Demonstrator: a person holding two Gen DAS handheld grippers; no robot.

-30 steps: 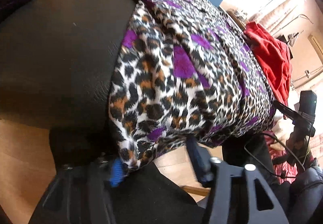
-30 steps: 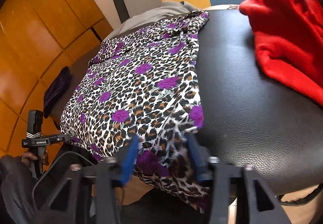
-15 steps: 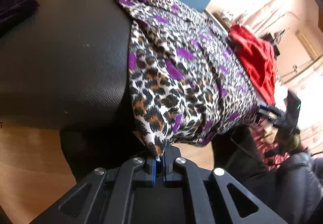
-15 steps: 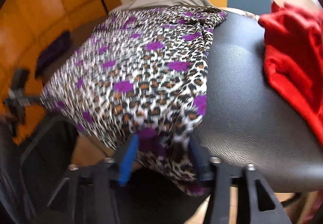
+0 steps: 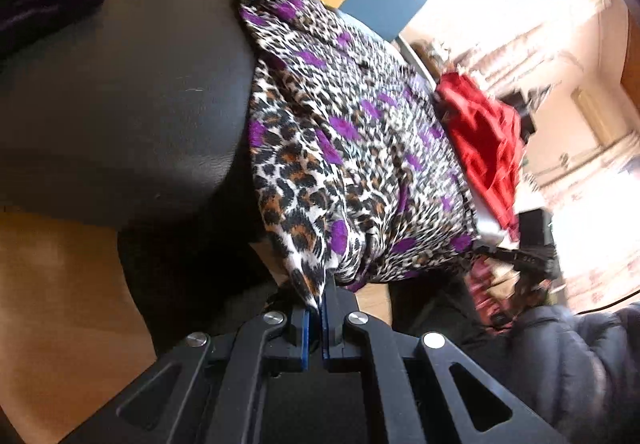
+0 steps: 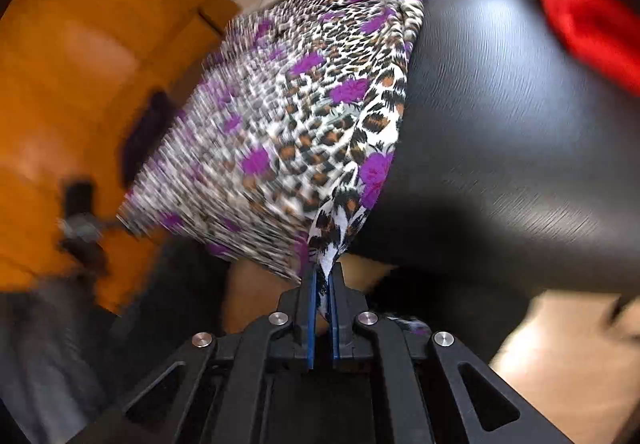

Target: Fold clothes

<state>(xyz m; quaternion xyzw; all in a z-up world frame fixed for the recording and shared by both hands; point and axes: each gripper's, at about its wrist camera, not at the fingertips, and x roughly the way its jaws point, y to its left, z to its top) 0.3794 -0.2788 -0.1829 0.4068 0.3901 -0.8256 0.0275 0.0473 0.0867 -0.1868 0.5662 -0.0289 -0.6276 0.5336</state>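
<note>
Both grippers have pinched the near hem of the leopard-print garment (image 5: 340, 148), one corner each. The left gripper (image 5: 316, 318) is closed tight on the corner hanging off the table (image 5: 132, 92) at the lower centre of its frame. The right gripper (image 6: 322, 308) has just clamped down on the opposite corner, cloth visibly between its fingers (image 6: 310, 320). From both pairs of fingers the garment's long axis runs up and away across the table toward the upper centre, so I judge the fold goes forward. A red garment (image 5: 484, 140) lies at its right.

no readable text, labels, brands or numbers anywhere
</note>
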